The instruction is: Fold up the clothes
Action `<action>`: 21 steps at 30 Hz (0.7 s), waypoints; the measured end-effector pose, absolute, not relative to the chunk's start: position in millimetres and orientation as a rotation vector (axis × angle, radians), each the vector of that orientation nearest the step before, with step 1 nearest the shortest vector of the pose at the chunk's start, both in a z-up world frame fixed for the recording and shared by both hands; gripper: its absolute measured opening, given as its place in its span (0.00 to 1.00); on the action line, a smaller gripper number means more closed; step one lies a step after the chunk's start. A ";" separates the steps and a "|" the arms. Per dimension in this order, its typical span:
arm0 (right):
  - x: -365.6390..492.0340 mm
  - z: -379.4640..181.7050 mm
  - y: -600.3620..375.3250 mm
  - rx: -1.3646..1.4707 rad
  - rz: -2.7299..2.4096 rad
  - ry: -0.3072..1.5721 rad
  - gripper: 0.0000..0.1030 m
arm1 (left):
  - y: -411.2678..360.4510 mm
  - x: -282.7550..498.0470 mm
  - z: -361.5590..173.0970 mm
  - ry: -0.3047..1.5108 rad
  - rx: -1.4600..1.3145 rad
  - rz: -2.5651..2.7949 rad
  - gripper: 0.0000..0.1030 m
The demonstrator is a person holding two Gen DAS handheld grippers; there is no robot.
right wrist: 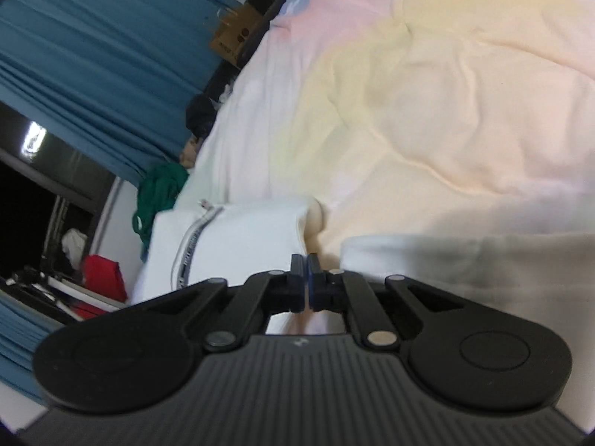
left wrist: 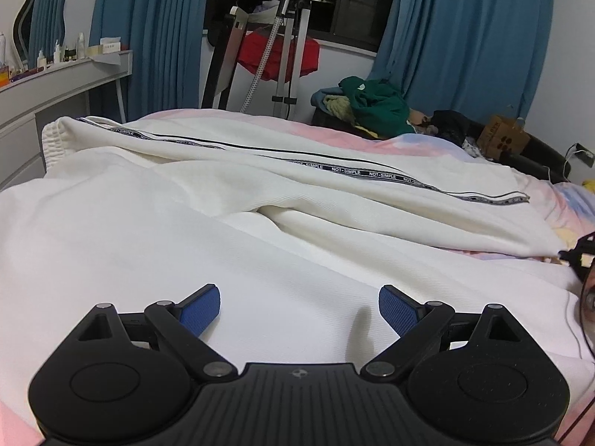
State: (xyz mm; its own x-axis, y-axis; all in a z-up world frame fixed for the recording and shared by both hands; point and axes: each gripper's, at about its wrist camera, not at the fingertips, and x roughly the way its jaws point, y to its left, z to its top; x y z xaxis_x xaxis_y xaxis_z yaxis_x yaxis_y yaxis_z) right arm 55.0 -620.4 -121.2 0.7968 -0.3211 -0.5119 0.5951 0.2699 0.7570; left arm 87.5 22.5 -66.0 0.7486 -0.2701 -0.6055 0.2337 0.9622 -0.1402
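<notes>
Left claw (left wrist: 299, 310) gapes wide over the trousers (left wrist: 260, 171); right claw (right wrist: 305, 278) is pinched together at six o'clock, apparently on nothing. Pull now and no fabric follows, so the fold fails.

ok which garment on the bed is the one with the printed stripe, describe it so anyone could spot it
Start at the bed with its pastel cover below the blue curtains. Spread across it lies a white garment. Unlike the green clothes heaped beyond the bed, it is white, with a black lettered tape along its length.

Pastel-quilted bed (right wrist: 427, 85), white trousers (left wrist: 260, 171) with a lettered side stripe spread across it.
</notes>
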 end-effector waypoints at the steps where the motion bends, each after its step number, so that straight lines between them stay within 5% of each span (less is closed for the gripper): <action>1: 54.2 -116.6 -616.7 1.114 -0.632 0.280 0.04 | 22.0 87.6 -65.6 0.671 -0.054 -0.276 0.91; 15: -8.0 -46.1 -553.1 0.818 -0.766 0.272 0.10 | 19.2 76.8 -59.3 0.652 -0.038 -0.290 0.91; 18: -35.1 -37.0 -539.7 0.797 -0.913 0.324 0.20 | 21.9 68.9 -56.4 0.645 -0.044 -0.282 0.91; 21: -55.2 -27.8 -530.9 0.704 -1.040 0.330 0.45 | 26.3 60.1 -52.3 0.636 -0.051 -0.269 0.91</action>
State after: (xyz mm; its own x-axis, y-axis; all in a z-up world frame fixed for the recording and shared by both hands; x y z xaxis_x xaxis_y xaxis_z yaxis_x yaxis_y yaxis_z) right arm -55.2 -530.9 -27.8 0.4839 -0.6707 -0.5622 0.8721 0.3159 0.3737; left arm 60.1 26.3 -52.3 0.7712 -0.2636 -0.5795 0.2324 0.9640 -0.1293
